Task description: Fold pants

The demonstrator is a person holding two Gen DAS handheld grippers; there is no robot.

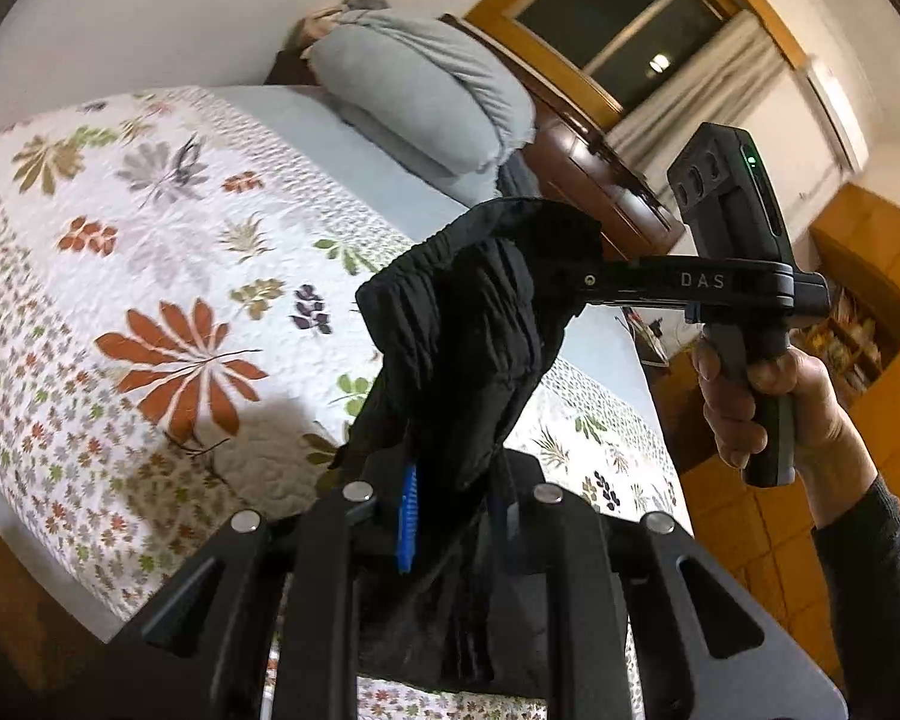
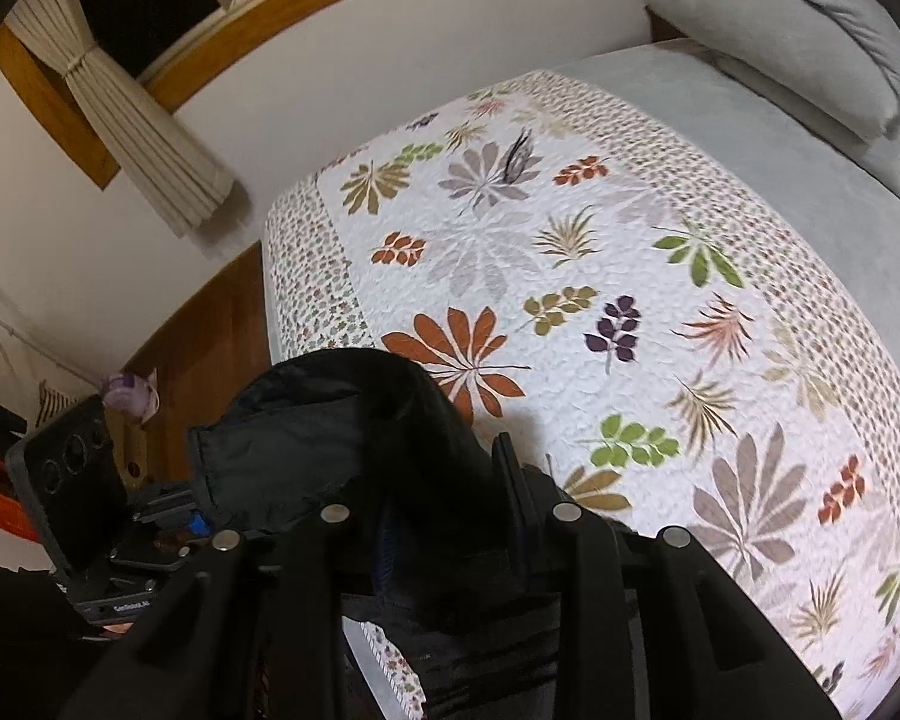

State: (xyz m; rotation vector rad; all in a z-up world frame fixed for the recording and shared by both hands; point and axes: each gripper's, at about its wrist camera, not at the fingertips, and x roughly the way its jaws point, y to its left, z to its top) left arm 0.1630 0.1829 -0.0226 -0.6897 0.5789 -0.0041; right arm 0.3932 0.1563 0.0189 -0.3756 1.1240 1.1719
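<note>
Black pants (image 1: 468, 336) hang bunched in the air above the bed. In the left wrist view my left gripper (image 1: 459, 510) is shut on a fold of the fabric, which runs down past its blue pad (image 1: 408, 516). To the right, a hand holds my right gripper (image 1: 570, 279), clamped on the gathered waistband. In the right wrist view the pants (image 2: 330, 438) fill the gap of my right gripper (image 2: 450, 516), which is shut on the cloth. The left gripper's housing (image 2: 66, 480) shows at the lower left, close beside it.
Below lies a bed with a white floral quilt (image 1: 168, 276) (image 2: 600, 300). Grey pillows (image 1: 426, 90) (image 2: 780, 30) lean on the dark wooden headboard (image 1: 594, 180). A window with beige curtains (image 2: 132, 114) and wooden floor (image 1: 732, 516) surround the bed.
</note>
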